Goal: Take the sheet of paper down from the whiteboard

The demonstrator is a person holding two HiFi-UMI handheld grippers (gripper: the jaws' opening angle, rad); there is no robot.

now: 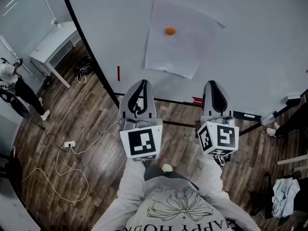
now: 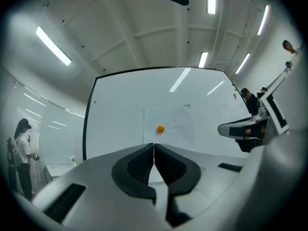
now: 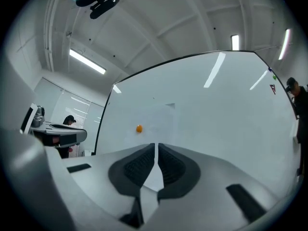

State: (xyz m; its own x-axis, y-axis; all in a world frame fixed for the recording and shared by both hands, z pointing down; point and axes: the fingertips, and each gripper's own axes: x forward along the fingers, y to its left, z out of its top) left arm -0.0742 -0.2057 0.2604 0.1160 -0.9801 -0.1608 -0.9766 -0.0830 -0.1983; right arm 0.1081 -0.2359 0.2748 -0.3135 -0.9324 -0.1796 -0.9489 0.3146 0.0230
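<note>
Left gripper (image 2: 154, 145) and right gripper (image 3: 156, 146): each pair of fingers is pressed together, with nothing between them. The two are held side by side, tips pointing at the whiteboard (image 1: 255, 42). Sheet of paper (image 1: 185, 44): white, slightly tilted, pinned flat to the board by one round orange magnet (image 1: 170, 31) near its upper left. It lies beyond the tips, between their two lines and apart from both, with bare board in between. A short red mark (image 1: 118, 73) sits on the board, left of the sheet. Far left: a white table (image 1: 50, 47) and a standing person (image 1: 14, 83). A power strip (image 1: 70, 144) with its cable lies on the wood floor (image 1: 91, 129).
</note>
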